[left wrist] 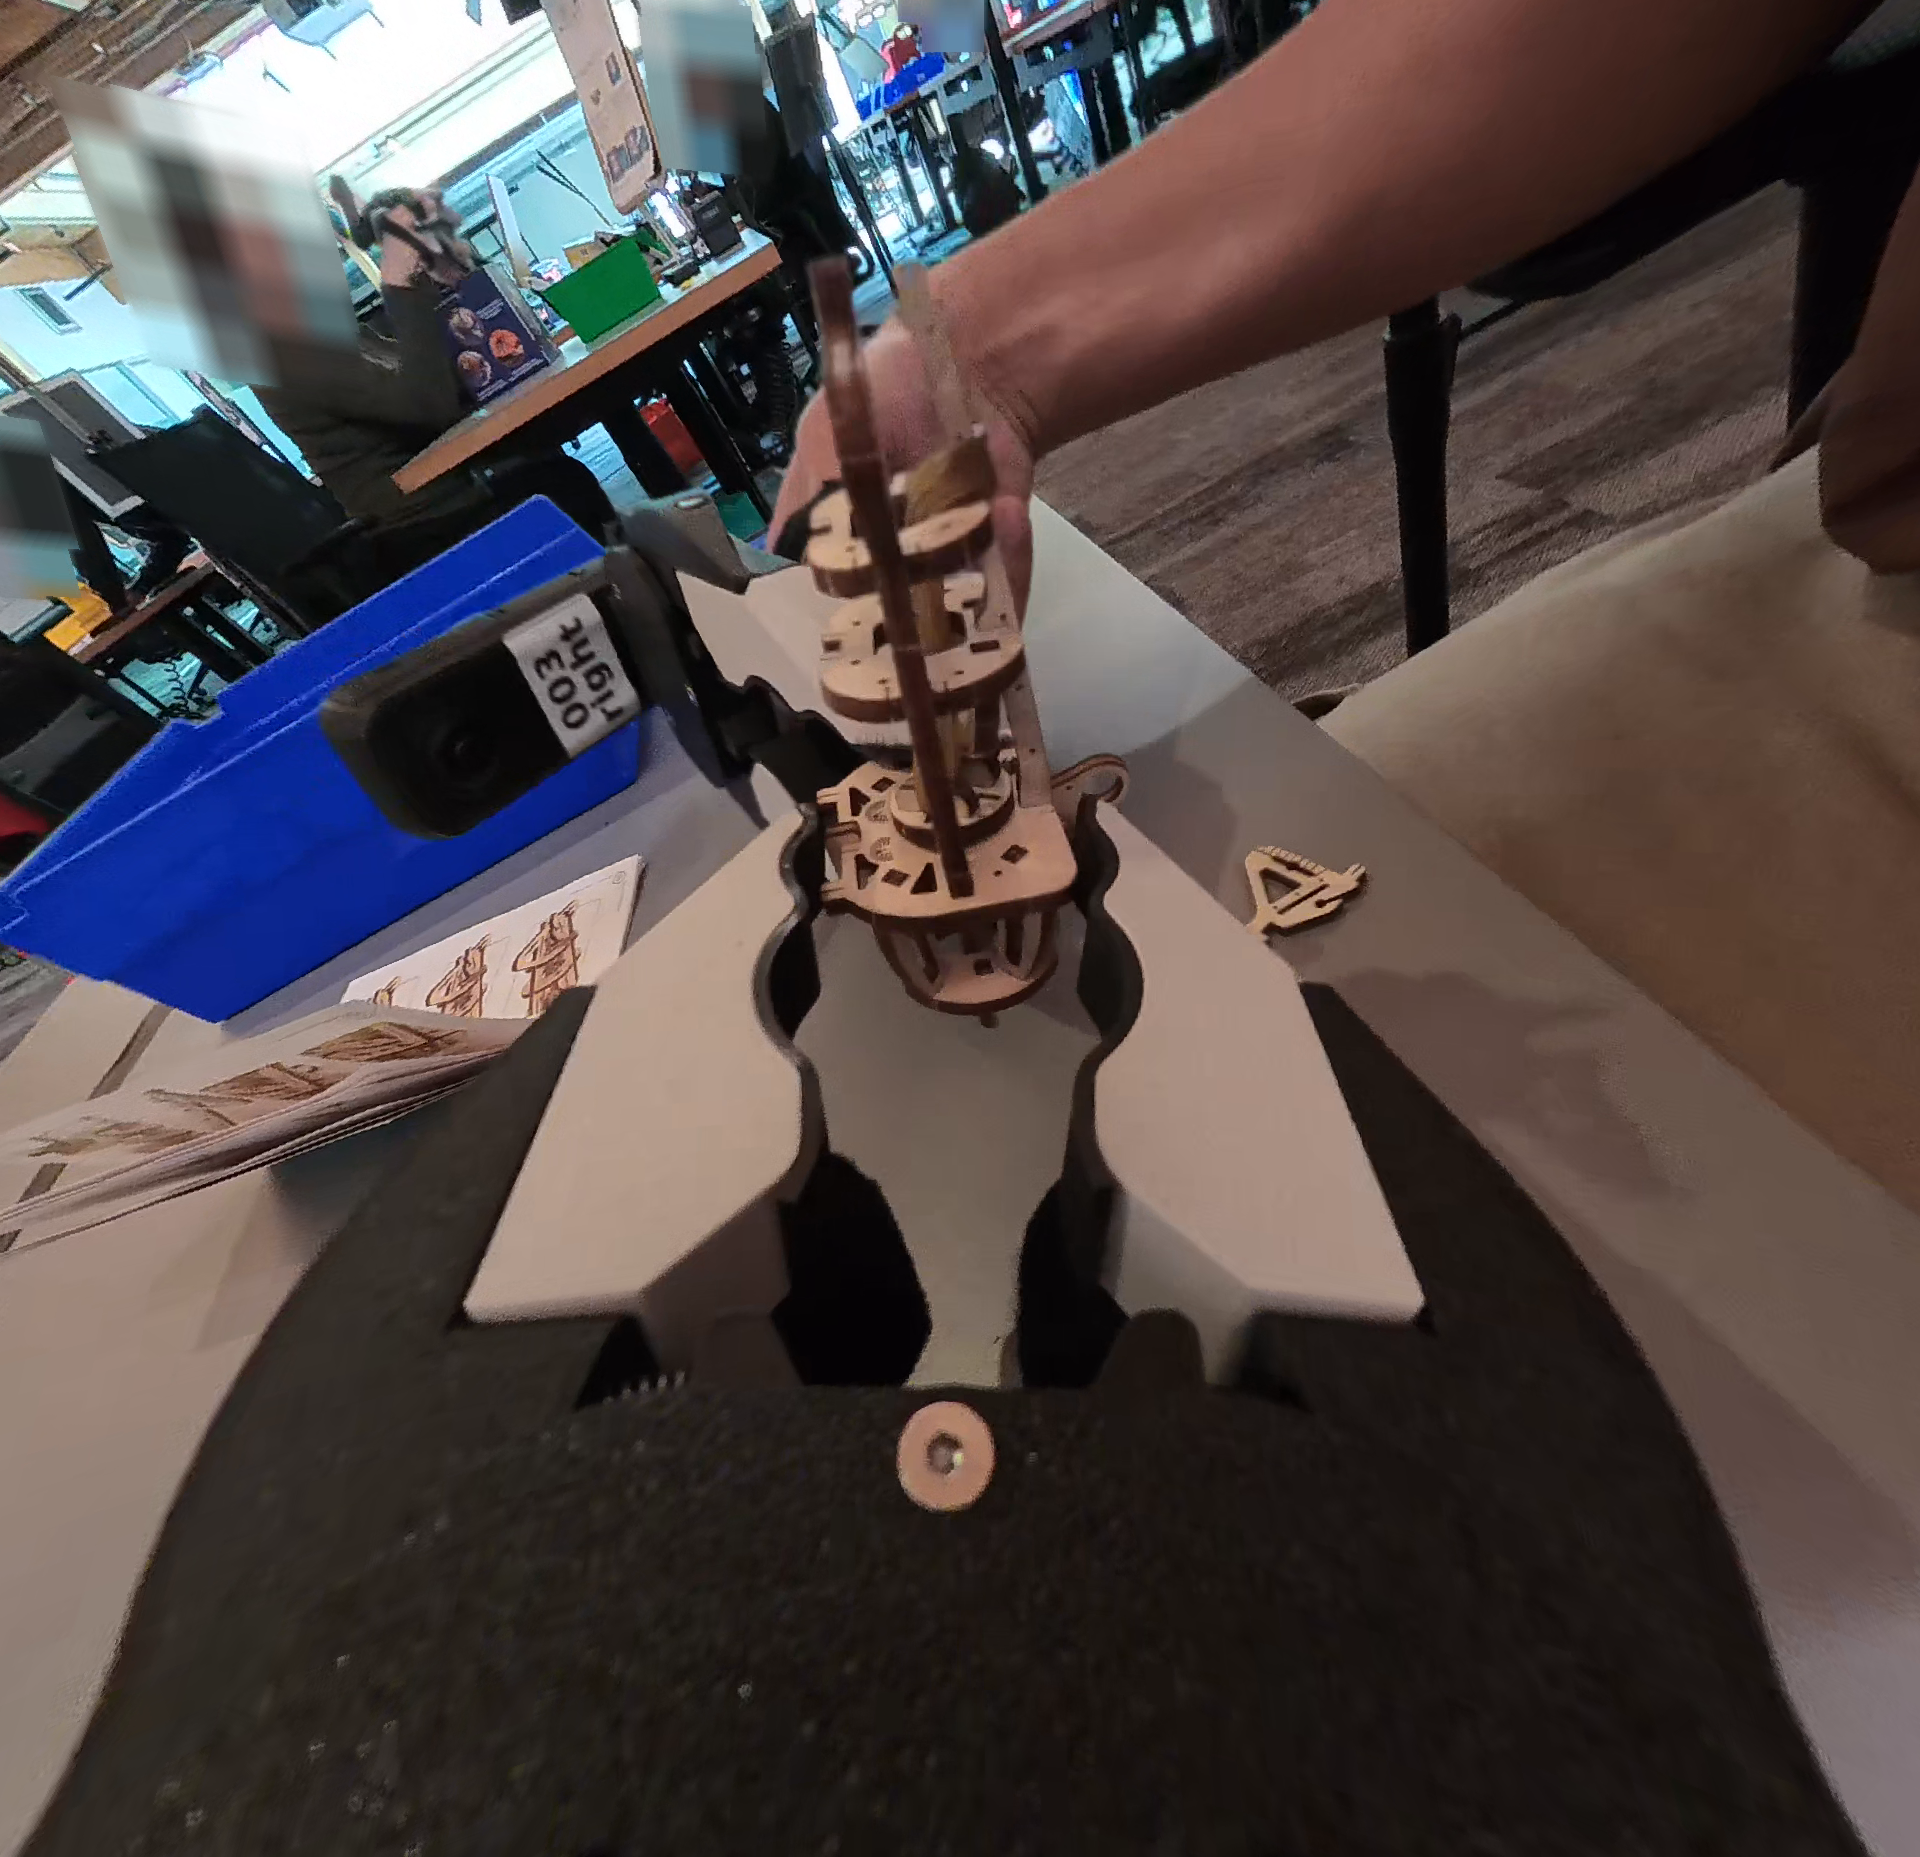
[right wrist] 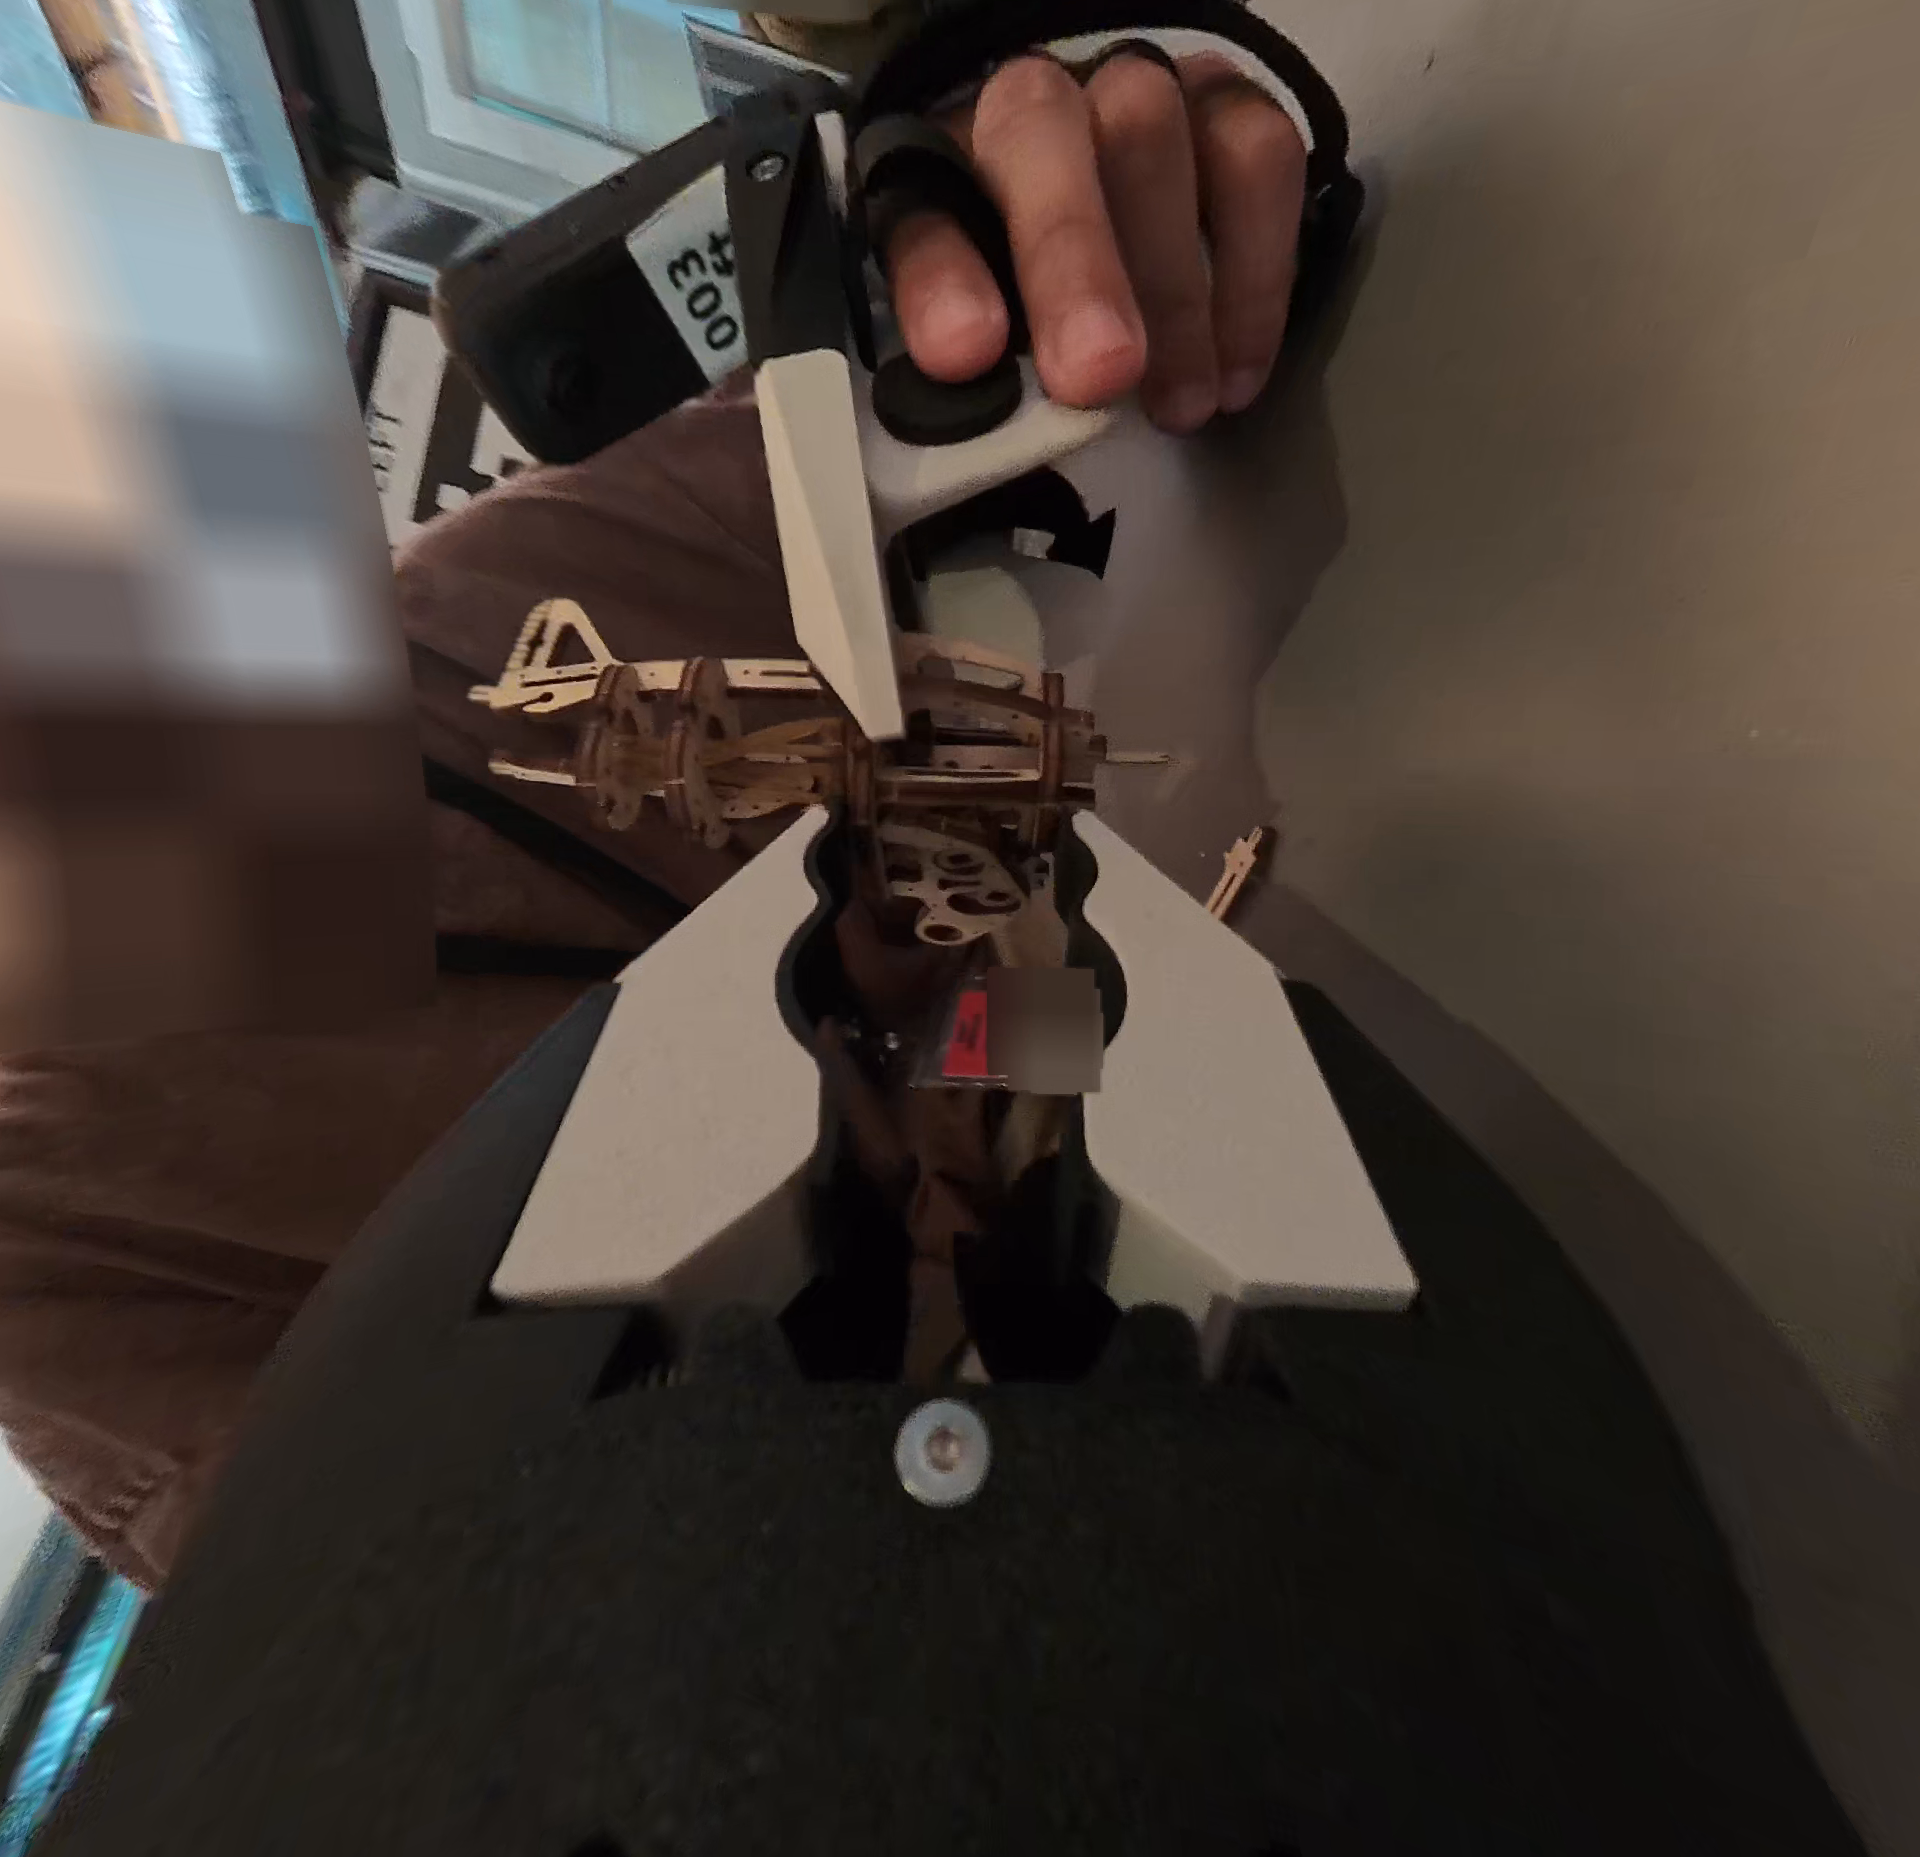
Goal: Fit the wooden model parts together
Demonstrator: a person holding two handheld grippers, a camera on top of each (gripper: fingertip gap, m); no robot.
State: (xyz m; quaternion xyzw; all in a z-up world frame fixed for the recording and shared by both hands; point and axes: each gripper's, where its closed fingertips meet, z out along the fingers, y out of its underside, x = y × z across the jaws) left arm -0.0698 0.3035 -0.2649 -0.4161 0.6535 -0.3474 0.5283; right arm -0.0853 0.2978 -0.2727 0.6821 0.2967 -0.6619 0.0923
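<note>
A wooden model tower (left wrist: pixel 914 664) of stacked discs on a flat platform is held above the grey table (left wrist: pixel 1507 1132). My left gripper (left wrist: pixel 951 857) is shut on its platform end, one finger on each side. My right gripper (right wrist: pixel 951 836) is shut on the same model (right wrist: pixel 727 758) near its middle, coming in from the opposite side. The right gripper also shows in the left wrist view (left wrist: pixel 764 732) behind the model. The left gripper's pale finger (right wrist: pixel 842 581) shows in the right wrist view, pressed on the model. A small loose wooden part (left wrist: pixel 1304 888) lies on the table to the right.
A blue bin (left wrist: pixel 260 768) stands at the left, with an open instruction booklet (left wrist: pixel 260 1090) in front of it. A person's forearm (left wrist: pixel 1351 218) reaches in from the upper right. The table edge runs along the right, with beige upholstery (left wrist: pixel 1662 768) beyond it.
</note>
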